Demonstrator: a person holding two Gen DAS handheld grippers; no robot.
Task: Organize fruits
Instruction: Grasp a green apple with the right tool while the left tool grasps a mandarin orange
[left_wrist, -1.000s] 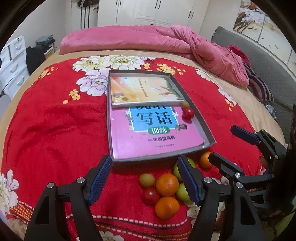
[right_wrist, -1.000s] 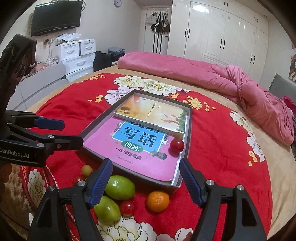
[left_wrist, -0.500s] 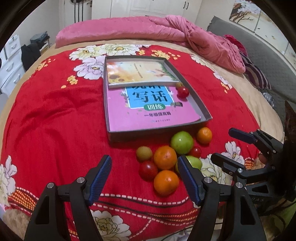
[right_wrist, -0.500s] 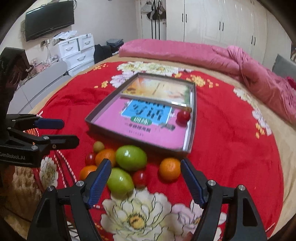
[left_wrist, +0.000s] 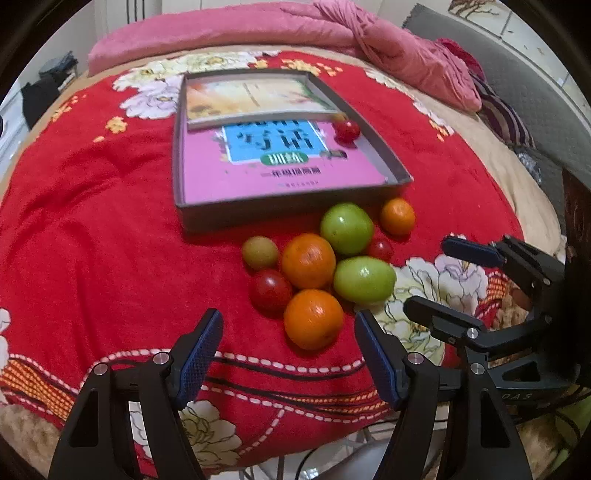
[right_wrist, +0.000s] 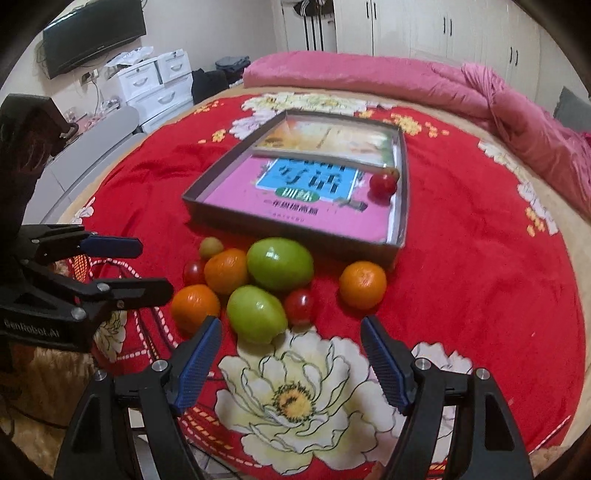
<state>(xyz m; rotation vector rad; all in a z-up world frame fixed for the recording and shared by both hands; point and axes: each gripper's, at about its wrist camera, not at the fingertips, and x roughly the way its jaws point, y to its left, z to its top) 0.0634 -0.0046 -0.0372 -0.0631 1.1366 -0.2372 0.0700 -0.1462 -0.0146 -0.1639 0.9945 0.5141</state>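
Left wrist view shows me my left gripper (left_wrist: 288, 343) with jaws spread and empty, poised above the near orange (left_wrist: 313, 318) in the fruit cluster on the red blanket (left_wrist: 92, 240). My right gripper (right_wrist: 291, 350) is likewise released and holds nothing, near a green fruit (right_wrist: 256, 314). One red tomato (right_wrist: 383, 185) sits inside the gray tray (right_wrist: 295, 230), far right.

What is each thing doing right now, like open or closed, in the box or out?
left gripper: fingers open, holding nothing
right gripper: fingers open, holding nothing
grey box: lidless, books inside
red tomato: in the box
oranges: outside, on the blanket
green fruits: outside, beside the oranges
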